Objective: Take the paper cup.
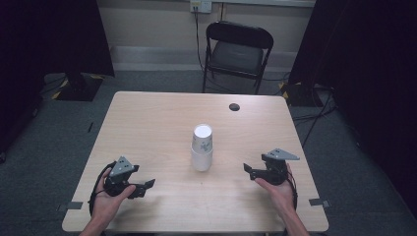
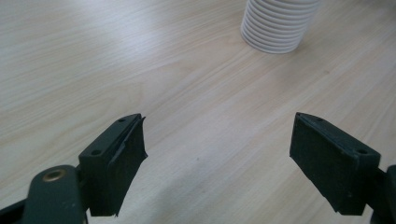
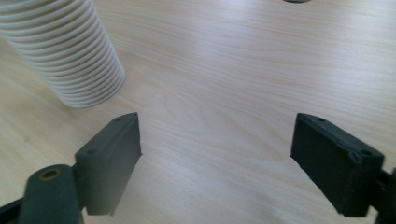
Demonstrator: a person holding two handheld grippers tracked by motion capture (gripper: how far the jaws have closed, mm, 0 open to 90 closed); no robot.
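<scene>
Wooden table (image 1: 157, 123), pale top, bare across most of its surface; grey carpet all round. Black folding chair (image 1: 237, 51) beyond the far edge, well apart from it. Dark curtains at both sides of the room.

Stack of white paper cups (image 1: 202, 147) stands upside down near the table's middle, rims down, the top one showing a faint printed pattern. Whether anything sits under them cannot be told. Small dark round hole (image 1: 234, 106) in the top near the far edge, behind the stack.

Left gripper (image 1: 142, 188) sits low by the near left corner, jaws wide, nothing between them; bare wood ahead to the stack (image 2: 279, 25). Right gripper (image 1: 250, 171) near the right edge, jaws wide too, holding nothing; stack (image 3: 63, 53) just ahead on its left. Open room on both sides of the stack.
</scene>
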